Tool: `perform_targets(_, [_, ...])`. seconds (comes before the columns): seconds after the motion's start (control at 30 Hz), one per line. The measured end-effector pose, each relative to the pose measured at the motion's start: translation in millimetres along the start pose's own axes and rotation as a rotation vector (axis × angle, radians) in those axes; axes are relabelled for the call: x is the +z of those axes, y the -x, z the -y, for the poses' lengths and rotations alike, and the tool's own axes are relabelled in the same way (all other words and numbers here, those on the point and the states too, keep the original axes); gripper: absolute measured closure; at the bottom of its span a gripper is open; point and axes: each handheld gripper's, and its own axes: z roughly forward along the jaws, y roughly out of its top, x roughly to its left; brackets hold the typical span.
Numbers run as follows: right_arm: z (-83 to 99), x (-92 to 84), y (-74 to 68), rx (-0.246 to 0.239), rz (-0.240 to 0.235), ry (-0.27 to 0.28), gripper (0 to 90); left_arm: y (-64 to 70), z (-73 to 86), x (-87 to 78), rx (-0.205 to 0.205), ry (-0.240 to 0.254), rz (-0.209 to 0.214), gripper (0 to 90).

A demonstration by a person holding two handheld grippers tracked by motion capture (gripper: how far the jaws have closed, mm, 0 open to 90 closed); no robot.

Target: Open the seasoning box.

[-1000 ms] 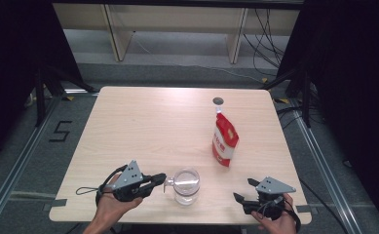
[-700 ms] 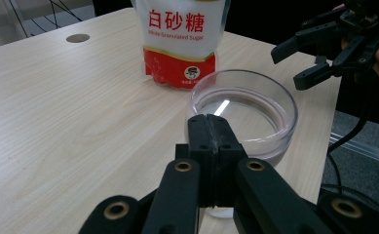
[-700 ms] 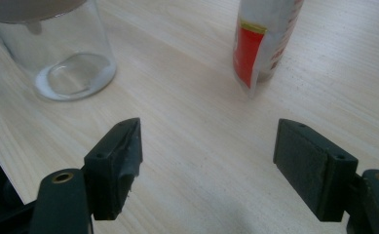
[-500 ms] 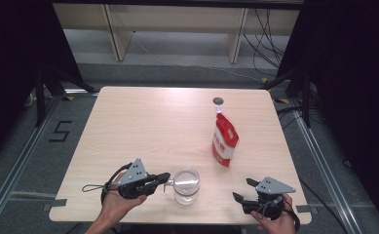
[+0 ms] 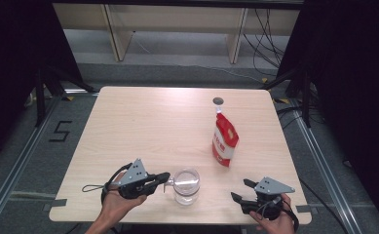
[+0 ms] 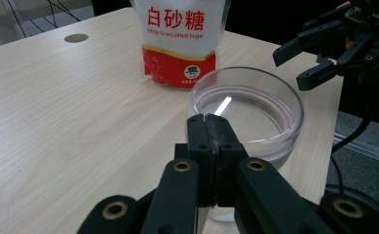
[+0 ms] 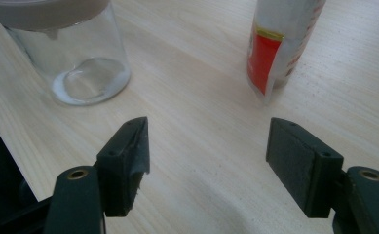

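Note:
A clear glass jar (image 5: 186, 185) stands near the table's front edge with a little white powder on its bottom (image 7: 87, 80). My left gripper (image 5: 165, 176) lies just left of it, jaws pressed together (image 6: 209, 119) on a thin pale utensil (image 5: 169, 181) that reaches over the jar's rim. A red and white bag of sugar (image 5: 224, 140) stands upright behind the jar to the right. My right gripper (image 5: 239, 189) rests at the front right, open; its jaws (image 7: 207, 131) have just been closing a little with nothing between them.
The light wooden table (image 5: 153, 126) carries a small dark round disc (image 5: 218, 101) near its far edge. Black curtains hang on both sides. A shelf frame and cables stand on the floor beyond the table.
The left gripper has shifted slightly toward the jar, its tip now at the rim. The right hand has kept its place.

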Motion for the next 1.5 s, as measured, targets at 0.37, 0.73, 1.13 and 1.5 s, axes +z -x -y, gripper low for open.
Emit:
perform_targets(0.37, [-6.7, 4.7, -9.9, -0.007, -0.059, 0.014, 45.9, 1.1, 1.3, -0.5, 0.009, -0.012, -0.014, 88.3])
perform_targets(0.73, [-21.8, 4.8, -28.3, -0.041, -0.116, 0.126, 68.2, 1.0, 2.1, -0.1, 0.009, -0.009, -0.012, 88.1])
perform_targets(1.13, [-42.3, 16.8, -48.6, -0.088, -0.150, 0.193, 80.7, 0.1, 2.2, -0.1, 0.022, -0.007, -0.007, 88.0])
perform_targets(1.5, [-53.8, 26.3, -60.6, -0.122, -0.166, 0.184, 90.0, 0.1, 2.2, -0.3, 0.023, -0.008, -0.006, 87.5])
